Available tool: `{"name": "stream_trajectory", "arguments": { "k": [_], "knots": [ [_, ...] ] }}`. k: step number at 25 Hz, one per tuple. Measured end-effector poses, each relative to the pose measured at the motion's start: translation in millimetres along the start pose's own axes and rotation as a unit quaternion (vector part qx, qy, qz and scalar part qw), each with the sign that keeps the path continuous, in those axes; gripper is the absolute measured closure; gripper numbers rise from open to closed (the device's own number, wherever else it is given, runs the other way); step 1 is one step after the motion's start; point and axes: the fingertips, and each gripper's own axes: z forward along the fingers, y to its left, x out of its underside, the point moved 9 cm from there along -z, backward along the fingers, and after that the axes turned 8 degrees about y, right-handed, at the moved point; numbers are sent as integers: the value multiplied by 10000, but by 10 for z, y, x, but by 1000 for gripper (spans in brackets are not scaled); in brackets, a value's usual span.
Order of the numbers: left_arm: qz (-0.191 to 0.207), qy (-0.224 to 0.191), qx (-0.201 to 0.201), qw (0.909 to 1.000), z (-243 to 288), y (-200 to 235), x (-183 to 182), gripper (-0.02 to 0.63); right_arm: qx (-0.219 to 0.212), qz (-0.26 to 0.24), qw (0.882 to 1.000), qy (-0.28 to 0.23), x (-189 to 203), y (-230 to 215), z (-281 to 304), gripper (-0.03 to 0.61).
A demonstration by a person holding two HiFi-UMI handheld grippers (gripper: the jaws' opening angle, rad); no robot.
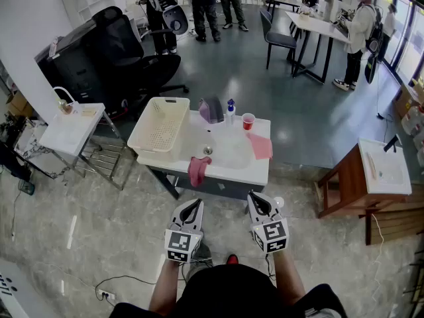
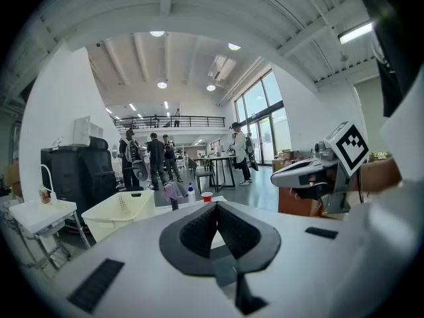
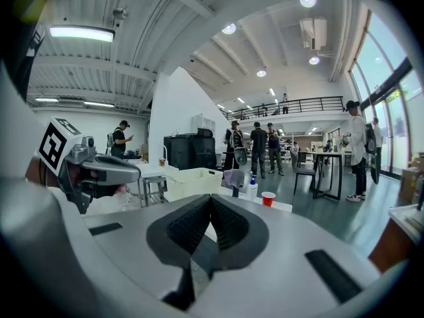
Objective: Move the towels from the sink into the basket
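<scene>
my left hand-held gripper (image 1: 193, 206) and right hand-held gripper (image 1: 257, 201) are both closed and empty, near the worktop (image 1: 232, 172) front edge where a red towel (image 1: 197, 169) hangs.

Head view overhead, gripper views low, sharing basket (image 1: 159, 126)

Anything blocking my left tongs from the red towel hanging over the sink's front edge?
Nothing visible does. The space between the left tongs and the red towel is open, and nothing lies between the towel and the basket at the counter's left.
</scene>
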Motion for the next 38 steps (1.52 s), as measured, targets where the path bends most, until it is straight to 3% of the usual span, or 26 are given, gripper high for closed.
{"name": "stream_trajectory", "arguments": {
  "k": [12,23,38],
  "knots": [
    [-120,14,-258,9996,-19,267,-6,607,-351,-41,9994,28,-93,172,335,548],
    [-372,201,-586,9974,11,799,178,607,-838,-68,9961,249,-158,483,977,548],
    [-845,660,-431,9933,515,1652,608,606,-966,207,9909,920,41,650,2056,548]
  ]
}}
